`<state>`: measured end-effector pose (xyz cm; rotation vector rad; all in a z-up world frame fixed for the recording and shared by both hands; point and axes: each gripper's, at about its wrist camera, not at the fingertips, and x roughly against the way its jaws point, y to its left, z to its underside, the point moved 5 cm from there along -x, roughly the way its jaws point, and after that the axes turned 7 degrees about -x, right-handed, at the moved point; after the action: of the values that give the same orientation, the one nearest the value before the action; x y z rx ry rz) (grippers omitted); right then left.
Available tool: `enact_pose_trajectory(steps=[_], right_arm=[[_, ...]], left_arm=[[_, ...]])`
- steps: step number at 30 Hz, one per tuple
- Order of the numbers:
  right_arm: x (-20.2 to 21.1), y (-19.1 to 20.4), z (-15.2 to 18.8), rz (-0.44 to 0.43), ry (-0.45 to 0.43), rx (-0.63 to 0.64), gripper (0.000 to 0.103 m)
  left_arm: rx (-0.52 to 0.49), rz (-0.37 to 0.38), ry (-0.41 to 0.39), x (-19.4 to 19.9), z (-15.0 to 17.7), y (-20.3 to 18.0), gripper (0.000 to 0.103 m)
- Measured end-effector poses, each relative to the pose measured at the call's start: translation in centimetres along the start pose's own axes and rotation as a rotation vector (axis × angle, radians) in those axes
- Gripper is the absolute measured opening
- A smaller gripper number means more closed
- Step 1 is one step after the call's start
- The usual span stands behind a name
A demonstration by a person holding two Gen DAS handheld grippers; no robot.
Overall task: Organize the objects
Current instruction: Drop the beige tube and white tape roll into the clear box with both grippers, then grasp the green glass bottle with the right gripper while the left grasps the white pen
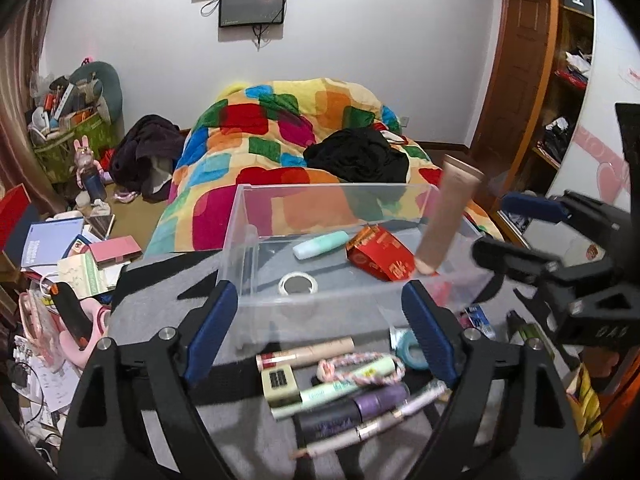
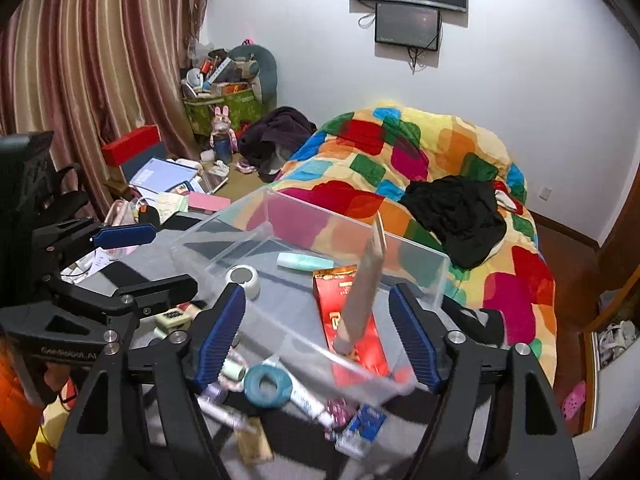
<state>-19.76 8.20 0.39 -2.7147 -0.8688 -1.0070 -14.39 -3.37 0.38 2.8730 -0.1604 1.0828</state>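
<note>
Cosmetic tube (image 1: 448,216), tan-brown and slightly blurred, is being shown standing steeply inside the clear acrylic box (image 1: 248,216), its cap end down beside the red packet (image 1: 380,254) and its crimped end leaning up past the box's right rim. In the right wrist view the same tube (image 2: 362,300) is seen lying directly ahead, between the two blue pads and apart from both; no contact is visible. The right gripper (image 2: 318,336) is being held with its fingers spread wide and nothing between them but air and the box's near wall. The left gripper (image 1: 320,334) is likewise being held apart, gripping nothing, with the box straight ahead of it and the unsorted items below it.

The tube's long axis is running nearly upright, tilted away from the right gripper and toward the box's right rim. The right gripper is judged the nearer to it; the tube is judged to be released or falling, though this cannot be confirmed.

Also inside the box are lying a mint-green tube (image 1: 320,244) and a white tape roll (image 1: 298,284). Just outside the box's near wall, on the grey mat (image 1: 152,320), a braided cord (image 1: 360,366), a purple tube (image 1: 360,408), a beige calculator (image 1: 280,384) and a blue tape ring (image 2: 268,384) are waiting to be sorted.
</note>
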Motion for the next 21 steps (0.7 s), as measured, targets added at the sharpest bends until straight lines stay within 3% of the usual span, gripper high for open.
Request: enact_pose_trajectory(steps=[9, 13, 17, 21], right_arm=[[4.1, -1.5, 3.3, 0.024, -0.038, -0.037, 0.081], [3.9, -2.9, 5.7, 0.064, -0.002, -0.101, 0.081], [2.7, -4.9, 7.7, 0.122, 0.042, -0.172, 0.081], [1.4, -6.4, 9.8, 0.132, 0.103, -0.262, 0.081]], left_arm=[[-0.049, 0.050, 0.061, 0.1, 3.8, -2.1, 0.086], [-0.066, 0.091, 0.103, -0.9, 5.7, -3.3, 0.085], [-0.078, 0.123, 0.145, -1.6, 7.4, -4.1, 0.076], [-0.110, 0.117, 0.132, -1.1, 8.1, -4.9, 0.076]])
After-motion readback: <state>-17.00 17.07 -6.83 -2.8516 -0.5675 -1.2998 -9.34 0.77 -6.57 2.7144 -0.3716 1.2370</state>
